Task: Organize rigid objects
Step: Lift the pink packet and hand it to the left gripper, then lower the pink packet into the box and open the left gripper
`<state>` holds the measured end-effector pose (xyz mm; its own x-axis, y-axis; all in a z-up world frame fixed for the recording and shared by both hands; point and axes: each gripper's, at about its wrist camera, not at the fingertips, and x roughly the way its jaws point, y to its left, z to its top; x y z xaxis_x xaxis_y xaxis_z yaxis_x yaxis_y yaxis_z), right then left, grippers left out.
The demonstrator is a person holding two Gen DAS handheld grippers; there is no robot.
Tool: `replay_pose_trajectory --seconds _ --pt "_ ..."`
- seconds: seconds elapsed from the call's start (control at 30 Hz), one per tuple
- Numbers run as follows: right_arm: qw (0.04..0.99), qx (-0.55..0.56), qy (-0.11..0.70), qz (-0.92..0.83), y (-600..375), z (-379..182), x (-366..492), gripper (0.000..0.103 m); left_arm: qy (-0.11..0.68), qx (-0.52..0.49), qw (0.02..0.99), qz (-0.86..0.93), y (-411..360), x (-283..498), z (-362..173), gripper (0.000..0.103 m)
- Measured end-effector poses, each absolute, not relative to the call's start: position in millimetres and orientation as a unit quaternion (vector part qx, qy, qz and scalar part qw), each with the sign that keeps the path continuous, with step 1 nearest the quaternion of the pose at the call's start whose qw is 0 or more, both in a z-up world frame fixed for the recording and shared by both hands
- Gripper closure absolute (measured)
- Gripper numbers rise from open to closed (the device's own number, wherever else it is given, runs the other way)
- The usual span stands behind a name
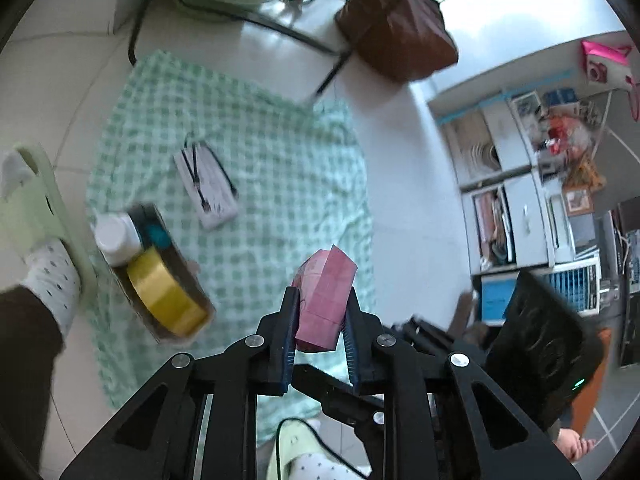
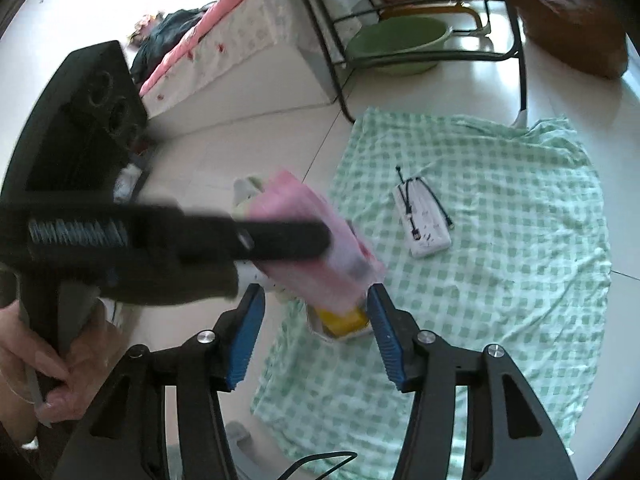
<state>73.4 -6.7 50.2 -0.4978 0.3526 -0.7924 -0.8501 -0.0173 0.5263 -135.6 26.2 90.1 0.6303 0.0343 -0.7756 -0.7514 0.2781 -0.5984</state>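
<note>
A: Tiled floor, with a green checked cloth (image 1: 256, 152) spread over it, and a wire rack (image 2: 400, 8) beyond. Everything being sorted sits on that cloth.

B: The cardboard tray (image 1: 160, 272) by the slippered foot already holds a white bottle (image 1: 116, 236) and a yellow tape roll (image 1: 168, 296). It looks crowded.

A: The left gripper (image 1: 320, 320) has its fingers clamped on the pink box (image 1: 324, 296), lifted clear of the cloth.

B: The box sits skewed between the pads, so it could twist loose, I'd say.

A: The right gripper (image 2: 316, 332) stands apart and empty, just beside that box.

B: Close enough to knock it. The white power bank (image 2: 424, 220) still lies alone mid-cloth.
</note>
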Motion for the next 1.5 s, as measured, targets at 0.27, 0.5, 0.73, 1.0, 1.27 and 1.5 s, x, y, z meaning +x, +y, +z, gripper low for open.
replay_pose_trajectory --seconds 0.27,0.5,0.73,1.0,1.27,1.5 --pt "0.487 -0.299 0.494 0.655 -0.9 40.9 56.0 0.0 0.334 -0.5 0.734 0.315 14.2 -151.5 94.7 0.085" --pt "0.478 -0.344 0.539 0.603 2.2 13.2 65.4 0.0 0.342 -0.536 0.685 0.356 12.7 -169.5 82.1 0.085" --pt "0.529 -0.454 0.461 0.549 -1.9 7.8 58.1 0.0 0.355 -0.538 0.664 0.381 19.3 -162.9 84.2 0.085" --pt "0.628 -0.328 0.534 0.461 -10.5 20.4 117.3 0.0 0.353 -0.543 0.642 0.409 28.6 -169.6 68.5 0.085" --pt "0.557 -0.241 0.552 0.572 -21.3 12.3 116.2 0.0 0.367 -0.545 0.622 0.425 36.5 -165.5 42.1 0.085" --pt "0.548 -0.379 0.445 0.598 -25.7 22.5 75.8 0.0 0.386 -0.542 0.619 0.416 45.2 -144.9 20.5 0.085"
